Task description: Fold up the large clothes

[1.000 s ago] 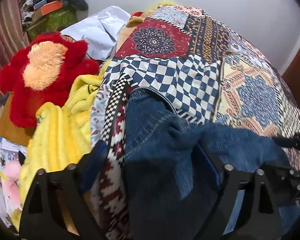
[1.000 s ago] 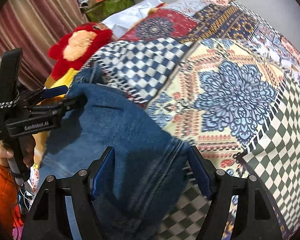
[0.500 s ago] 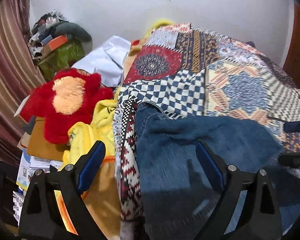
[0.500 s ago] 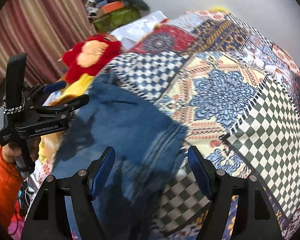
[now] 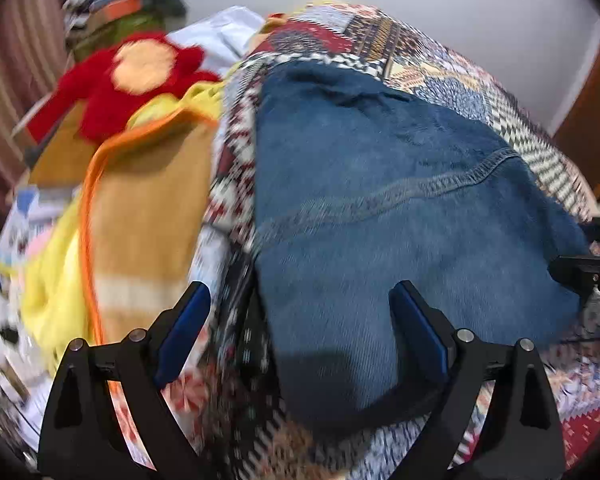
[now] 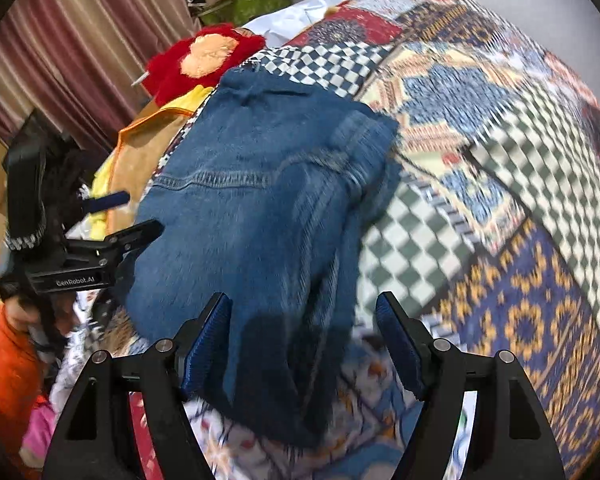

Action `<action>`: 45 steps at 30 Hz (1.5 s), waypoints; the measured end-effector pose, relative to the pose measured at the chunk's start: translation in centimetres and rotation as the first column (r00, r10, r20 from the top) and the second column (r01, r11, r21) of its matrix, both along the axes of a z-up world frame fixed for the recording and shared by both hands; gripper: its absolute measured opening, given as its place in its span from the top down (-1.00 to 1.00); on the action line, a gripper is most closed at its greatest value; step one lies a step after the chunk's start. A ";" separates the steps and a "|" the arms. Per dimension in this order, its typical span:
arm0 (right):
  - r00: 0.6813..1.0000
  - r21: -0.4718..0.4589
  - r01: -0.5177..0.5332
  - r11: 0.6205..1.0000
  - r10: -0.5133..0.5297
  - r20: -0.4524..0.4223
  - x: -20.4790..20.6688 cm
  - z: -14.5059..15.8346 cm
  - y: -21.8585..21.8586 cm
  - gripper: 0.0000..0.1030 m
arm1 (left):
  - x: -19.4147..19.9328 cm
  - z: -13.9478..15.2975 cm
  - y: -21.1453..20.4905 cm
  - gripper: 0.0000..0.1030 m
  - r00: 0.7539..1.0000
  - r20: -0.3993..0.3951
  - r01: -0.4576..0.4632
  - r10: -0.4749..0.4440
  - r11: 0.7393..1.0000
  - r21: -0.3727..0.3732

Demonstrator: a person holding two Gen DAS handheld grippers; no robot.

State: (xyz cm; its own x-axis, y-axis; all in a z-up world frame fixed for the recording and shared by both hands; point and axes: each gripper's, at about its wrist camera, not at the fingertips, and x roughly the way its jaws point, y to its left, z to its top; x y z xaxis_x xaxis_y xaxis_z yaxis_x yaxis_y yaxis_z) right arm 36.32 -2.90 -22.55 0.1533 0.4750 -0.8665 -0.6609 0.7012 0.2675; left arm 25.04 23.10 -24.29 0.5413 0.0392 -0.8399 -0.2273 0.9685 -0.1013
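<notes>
A patchwork bedspread [image 6: 480, 128] covered the bed; on it lay folded jeans [image 6: 260, 200], laid flat for folding. Over them, left gripper [image 5: 300, 320] and right gripper [image 6: 304, 332] gaped, empty.

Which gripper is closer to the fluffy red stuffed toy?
Left. The left gripper hangs beside the blue denim jeans, on the fluffy red stuffed toy's side; the right gripper hangs over the jeans' opposite part.
</notes>
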 end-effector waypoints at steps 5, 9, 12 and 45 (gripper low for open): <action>0.998 -0.008 0.038 0.999 -0.038 0.040 -2.0 1.0 -2.4 -0.42 | -2.9 0.8 0.6 -0.80 0.998 -0.029 -0.052 0.052 0.999 -0.003; 0.993 0.016 0.067 0.998 -0.069 0.095 -3.6 2.9 -3.2 -0.42 | -4.8 1.9 0.1 -0.79 0.997 -0.029 -0.065 0.066 0.998 0.019; 0.987 0.079 0.076 0.994 -0.086 0.136 -4.7 5.3 -3.5 -0.42 | -6.0 4.3 -0.7 -0.79 0.997 0.035 -0.066 0.066 0.998 -0.004; 0.710 0.499 -0.008 0.867 -0.347 0.613 -22.7 25.0 -8.2 -0.43 | -20.3 26.2 -12.7 -0.90 0.694 0.720 -0.165 -0.026 0.967 0.194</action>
